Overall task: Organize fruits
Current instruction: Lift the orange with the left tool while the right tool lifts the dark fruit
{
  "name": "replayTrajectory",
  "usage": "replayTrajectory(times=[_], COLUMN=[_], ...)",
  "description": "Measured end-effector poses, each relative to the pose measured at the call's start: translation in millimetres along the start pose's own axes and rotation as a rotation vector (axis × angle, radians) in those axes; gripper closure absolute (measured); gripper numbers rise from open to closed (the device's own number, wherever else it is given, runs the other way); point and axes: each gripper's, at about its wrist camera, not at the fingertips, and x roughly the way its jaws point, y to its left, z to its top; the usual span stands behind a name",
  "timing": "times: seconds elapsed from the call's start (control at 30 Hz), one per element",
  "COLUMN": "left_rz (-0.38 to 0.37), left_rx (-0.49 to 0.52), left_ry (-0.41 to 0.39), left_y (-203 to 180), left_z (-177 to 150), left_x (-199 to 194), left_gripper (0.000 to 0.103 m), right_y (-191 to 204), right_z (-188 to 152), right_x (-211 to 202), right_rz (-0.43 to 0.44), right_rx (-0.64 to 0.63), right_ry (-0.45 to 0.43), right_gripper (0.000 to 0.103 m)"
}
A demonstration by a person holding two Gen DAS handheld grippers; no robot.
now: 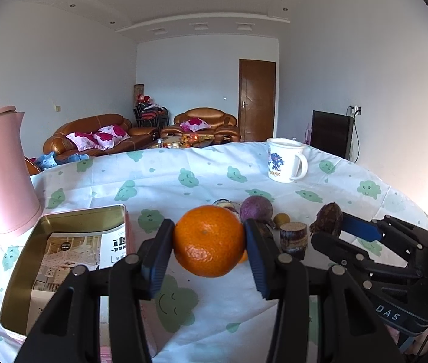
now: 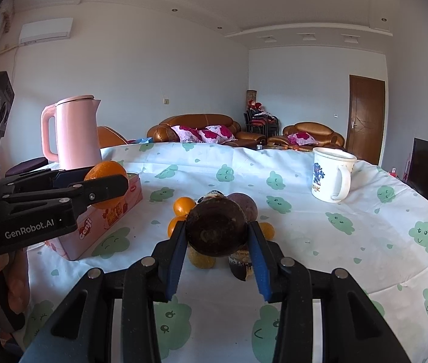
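My left gripper is shut on a large orange, held above the cloth just right of an open pink tin with a gold inside. The right wrist view shows that orange and left gripper over the tin. A dark brown wrinkled fruit is clamped in my right gripper, which stands to the right. On the cloth lie a purple fruit, small oranges, a yellow fruit and a brown cane stub.
A pink kettle stands behind the tin at the left. A white mug sits at the far right of the table. A paper leaflet lies in the tin. A person's hand holds the left gripper.
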Motion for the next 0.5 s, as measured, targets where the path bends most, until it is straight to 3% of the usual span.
replayTrajectory(times=[0.5], left_rz=[0.018], left_rx=[0.006], left_ry=[-0.055], left_y=[-1.3], left_z=[0.3], left_x=[-9.9], left_gripper=[0.055], right_y=[3.0], right_z=[-0.7], right_x=[-7.0], right_rz=[0.004], right_rx=[-0.015], right_ry=[-0.04], right_gripper=[0.061])
